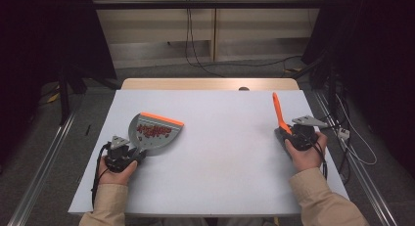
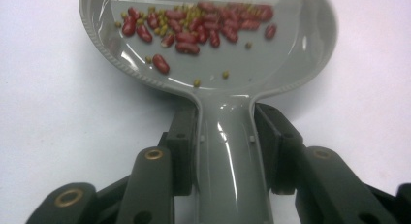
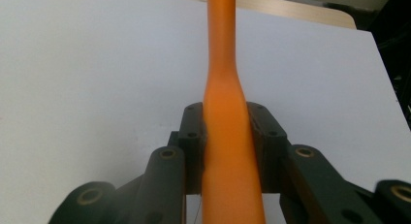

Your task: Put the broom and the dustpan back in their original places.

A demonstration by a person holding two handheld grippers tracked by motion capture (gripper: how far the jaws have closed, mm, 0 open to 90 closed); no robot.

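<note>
— Grey plastic dustpan (image 1: 155, 132) with an orange lip: where is it?
— At eight o'clock on the white table (image 1: 220, 157), red and green beans (image 2: 194, 25) in its bowl. The left gripper (image 1: 128, 150) clamps its handle.
— And the right gripper (image 1: 293, 133)?
— At three o'clock, jaws closed on an orange brush handle (image 3: 228, 136) pointing toward twelve.
</note>
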